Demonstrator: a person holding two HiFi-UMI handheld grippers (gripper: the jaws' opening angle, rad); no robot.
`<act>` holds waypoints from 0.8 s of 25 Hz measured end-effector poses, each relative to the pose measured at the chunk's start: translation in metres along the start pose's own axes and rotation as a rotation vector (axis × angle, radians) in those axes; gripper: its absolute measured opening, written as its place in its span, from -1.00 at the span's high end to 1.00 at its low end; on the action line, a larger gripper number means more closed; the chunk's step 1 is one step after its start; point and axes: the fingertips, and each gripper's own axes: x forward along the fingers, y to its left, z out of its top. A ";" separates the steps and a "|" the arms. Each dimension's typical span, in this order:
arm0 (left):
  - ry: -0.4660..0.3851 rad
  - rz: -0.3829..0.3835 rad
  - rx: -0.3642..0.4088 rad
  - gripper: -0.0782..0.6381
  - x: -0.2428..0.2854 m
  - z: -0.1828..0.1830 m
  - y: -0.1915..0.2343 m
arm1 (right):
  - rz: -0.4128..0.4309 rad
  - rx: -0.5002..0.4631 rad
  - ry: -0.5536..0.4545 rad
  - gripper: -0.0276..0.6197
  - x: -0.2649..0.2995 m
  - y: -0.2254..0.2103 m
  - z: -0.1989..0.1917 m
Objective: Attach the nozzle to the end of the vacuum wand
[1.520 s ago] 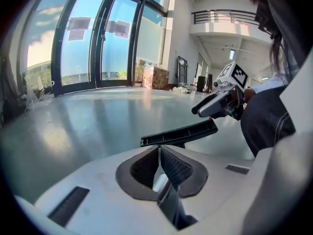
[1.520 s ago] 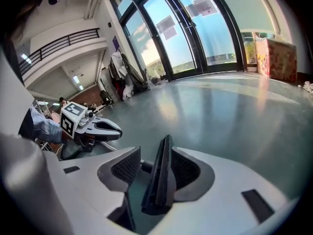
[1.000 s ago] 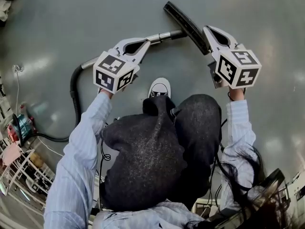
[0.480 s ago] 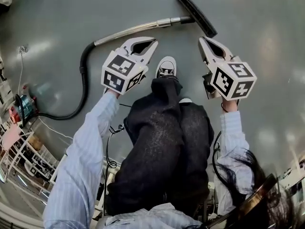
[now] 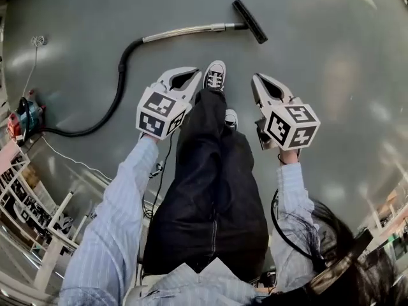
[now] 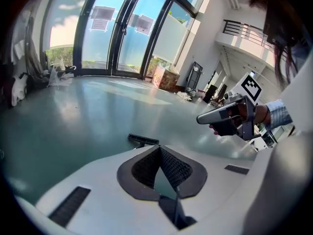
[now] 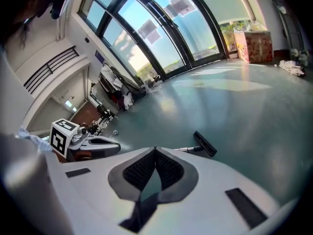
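Both tools are held above the glossy grey-green floor (image 5: pixel 331 50), clear of everything on it. The left hand-held gripper (image 5: pixel 194 72) has its 2 jaws together with nothing between the meshed pads, and the right hand-held gripper (image 5: pixel 255 78) is likewise closed on nothing; they hang either side of the person's dark trouser legs (image 5: pixel 213 183), above 2 white-toed sneakers (image 5: pixel 215 75). The black flat floor nozzle (image 5: pixel 250 21) lies on the floor ahead of the sneakers, well apart from both tools and well in from the glazed wall along the floor's far edge. It sits at the end of the silver metal vacuum wand (image 5: pixel 185 32), touching it and apparently joined to it, with the bar set crosswise to the tube. From the wand's other end a black ribbed hose (image 5: pixel 113 104) curves back toward the floor's left edge, where a small red and teal vacuum canister (image 5: pixel 22 116) stands just beside some white racks (image 5: pixel 25 209). A thin white cable (image 5: pixel 70 159) trails over the floor near the hose.
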 end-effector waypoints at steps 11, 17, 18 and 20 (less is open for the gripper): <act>-0.148 0.015 -0.176 0.77 -0.208 0.055 -0.164 | 0.024 -0.062 -0.001 0.90 -0.190 0.161 0.040; -0.211 -0.017 -0.099 0.77 -0.278 0.089 -0.205 | 0.038 -0.106 -0.012 0.90 -0.216 0.229 0.053; -0.211 -0.020 -0.091 0.77 -0.290 0.086 -0.205 | 0.039 -0.110 -0.011 0.90 -0.215 0.243 0.051; -0.215 -0.020 -0.083 0.77 -0.315 0.081 -0.198 | 0.037 -0.122 -0.011 0.90 -0.210 0.269 0.051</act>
